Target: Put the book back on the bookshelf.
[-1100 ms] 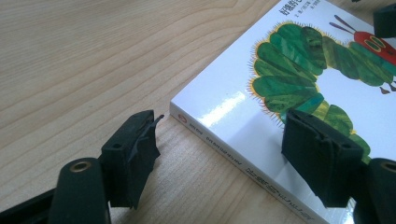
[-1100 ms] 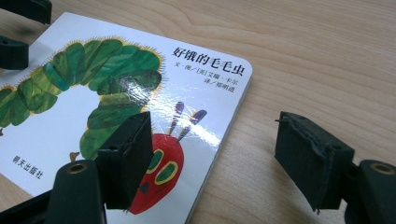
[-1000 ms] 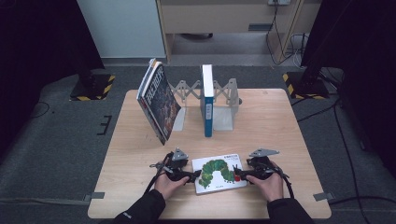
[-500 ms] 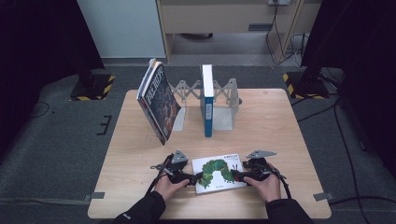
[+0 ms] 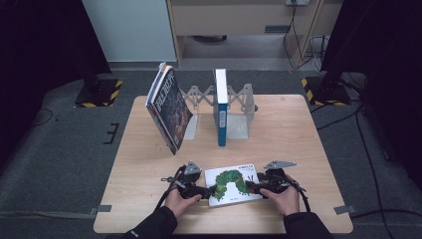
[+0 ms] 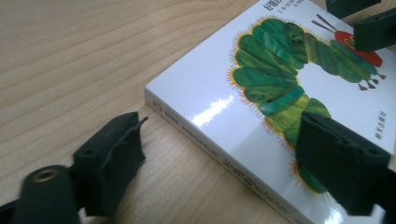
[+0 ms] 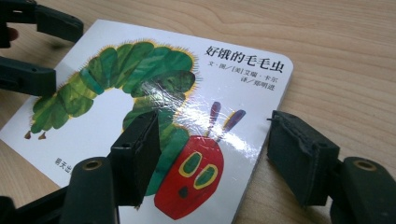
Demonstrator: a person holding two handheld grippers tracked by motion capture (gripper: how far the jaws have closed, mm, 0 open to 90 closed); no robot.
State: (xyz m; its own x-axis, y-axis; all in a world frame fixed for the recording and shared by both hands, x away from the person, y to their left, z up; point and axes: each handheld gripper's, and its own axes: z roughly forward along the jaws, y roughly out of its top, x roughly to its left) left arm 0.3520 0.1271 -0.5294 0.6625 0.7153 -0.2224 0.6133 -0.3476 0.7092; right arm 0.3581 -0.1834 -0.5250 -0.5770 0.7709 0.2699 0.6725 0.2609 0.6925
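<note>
A white board book with a green caterpillar on its cover lies flat near the table's front edge. My left gripper is at its left side. In the left gripper view the book's spine runs between the jaws of the left gripper: one jaw rests on the wood clear of the spine, the other hovers over the cover. These jaws have just been closing. My right gripper straddles the book's right edge. The right gripper's jaws have also just been closing, and a gap still shows beside the book.
At the back of the table stands a grey folding book rack with a blue book upright in it. A dark-covered book leans at its left. Bare wood lies between the rack and the board book.
</note>
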